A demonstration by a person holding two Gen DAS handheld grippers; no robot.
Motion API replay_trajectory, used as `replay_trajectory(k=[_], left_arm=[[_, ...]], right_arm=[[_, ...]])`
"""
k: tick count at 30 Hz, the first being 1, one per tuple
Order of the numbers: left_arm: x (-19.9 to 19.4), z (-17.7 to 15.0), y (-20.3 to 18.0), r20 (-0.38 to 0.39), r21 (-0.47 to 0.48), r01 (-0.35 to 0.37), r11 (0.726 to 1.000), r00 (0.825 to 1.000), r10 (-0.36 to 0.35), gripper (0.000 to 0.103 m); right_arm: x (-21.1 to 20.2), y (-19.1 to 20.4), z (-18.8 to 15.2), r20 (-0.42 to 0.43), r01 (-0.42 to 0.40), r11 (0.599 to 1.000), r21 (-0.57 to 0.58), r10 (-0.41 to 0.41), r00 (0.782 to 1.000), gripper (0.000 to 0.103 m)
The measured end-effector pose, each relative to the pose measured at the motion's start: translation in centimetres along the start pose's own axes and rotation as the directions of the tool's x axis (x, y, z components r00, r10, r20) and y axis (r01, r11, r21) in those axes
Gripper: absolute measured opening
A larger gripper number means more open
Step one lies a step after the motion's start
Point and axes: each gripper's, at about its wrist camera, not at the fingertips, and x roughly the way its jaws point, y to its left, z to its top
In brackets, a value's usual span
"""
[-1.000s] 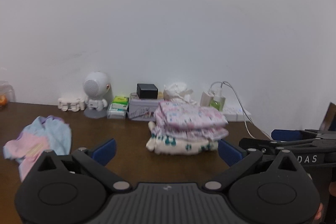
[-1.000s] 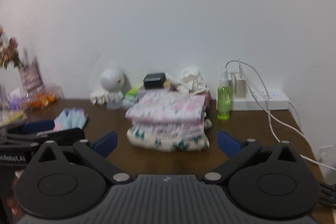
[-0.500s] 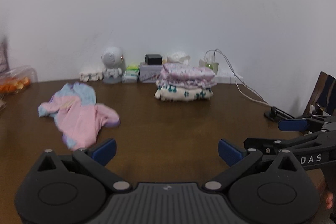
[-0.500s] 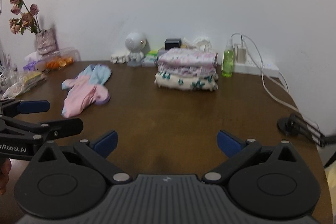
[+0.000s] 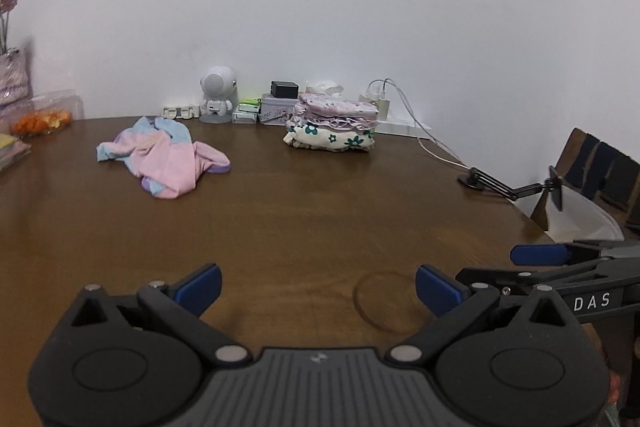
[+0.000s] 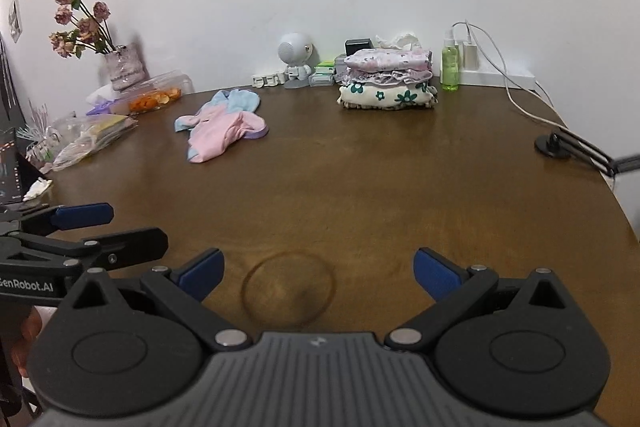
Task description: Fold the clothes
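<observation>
A crumpled pink and light-blue garment [image 5: 168, 157] [image 6: 224, 123] lies loose on the brown table [image 5: 320, 219], left of centre. At the back, near the wall, sits a neat stack of folded clothes [image 5: 332, 125] [image 6: 388, 79], floral on the bottom and pink on top. My left gripper [image 5: 318, 289] hovers open over the near part of the table, holding nothing. My right gripper [image 6: 319, 274] is open beside it, also empty. Each shows side-on in the other's view: the right gripper [image 5: 520, 263] and the left gripper [image 6: 120, 227]. Both are far from the clothes.
Along the wall stand a small white robot figure [image 5: 218, 99], boxes, a green spray bottle [image 6: 449, 61] and a power strip with cables [image 6: 500, 77]. A black clamp arm [image 6: 576, 147] sits at the right edge. A vase of dried flowers [image 6: 120, 67], oranges and plastic bags crowd the left side.
Both grippers have pulled back from the folded stack toward the near edge of the table. The stack and the loose garment now look much farther away. Both stayed open.
</observation>
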Motion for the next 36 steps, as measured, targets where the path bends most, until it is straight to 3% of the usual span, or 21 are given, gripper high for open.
replay_trajectory(k=[7,12,19,36], left_arm=[[-3.7,-2.7,0.3,0.002,-0.052,-0.006,0.999,1.0,0.006,0.103],[-5.3,-4.7,0.4,-0.044,-0.051,-0.014,0.999,0.999,0.012,0.103],[-7.4,-5.9,0.1,-0.002,-0.022,-0.05,0.999,0.999,0.05,0.103],[-7.4,-6.3,-0.2,-0.035,-0.014,-0.047,0.999,0.998,0.047,0.103]], right_arm=[[-3.5,1.7,-3.6,-0.001,0.007,0.997,0.071,-0.007,1.0,0.103],[-5.2,2.9,-6.0,-0.024,0.036,0.995,0.091,-0.034,0.999,0.103],[-6.6,4.8,-8.5,-0.047,0.084,0.994,0.066,-0.081,0.996,0.103],[-7.0,5.6,-8.4,-0.02,0.102,0.994,0.022,-0.102,0.995,0.103]])
